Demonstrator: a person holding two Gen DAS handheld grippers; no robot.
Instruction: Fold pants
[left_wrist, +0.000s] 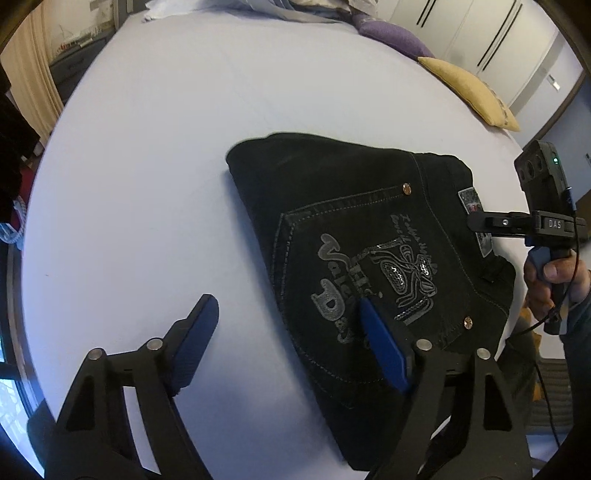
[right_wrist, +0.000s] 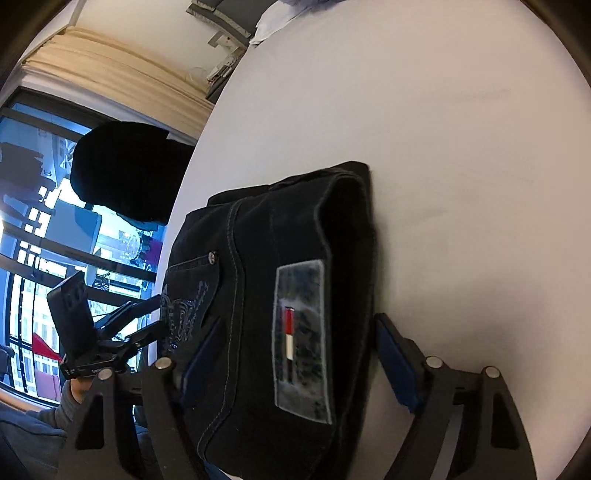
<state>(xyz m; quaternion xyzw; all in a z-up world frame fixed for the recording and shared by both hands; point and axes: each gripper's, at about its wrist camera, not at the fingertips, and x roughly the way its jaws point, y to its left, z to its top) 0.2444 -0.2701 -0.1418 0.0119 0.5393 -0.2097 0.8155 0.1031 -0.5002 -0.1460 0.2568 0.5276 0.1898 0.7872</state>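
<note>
Left wrist view: black pants (left_wrist: 354, 258) folded into a compact block on the white table (left_wrist: 147, 166), right of centre, pocket embroidery facing up. Left gripper (left_wrist: 288, 332) spread wide, holding nothing; right pad above the pocket, left pad over bare table.

Right wrist view: same pants (right_wrist: 280, 295) near the table's (right_wrist: 461, 147) left edge, waistband patch up. Right gripper (right_wrist: 295, 354) wide open astride the waistband, gripping nothing.

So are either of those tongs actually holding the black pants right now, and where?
Nothing is held. The left tongs stand open over the folded pants' pocket side, and the right tongs stand open astride the waistband end, pads not pressing.
</note>
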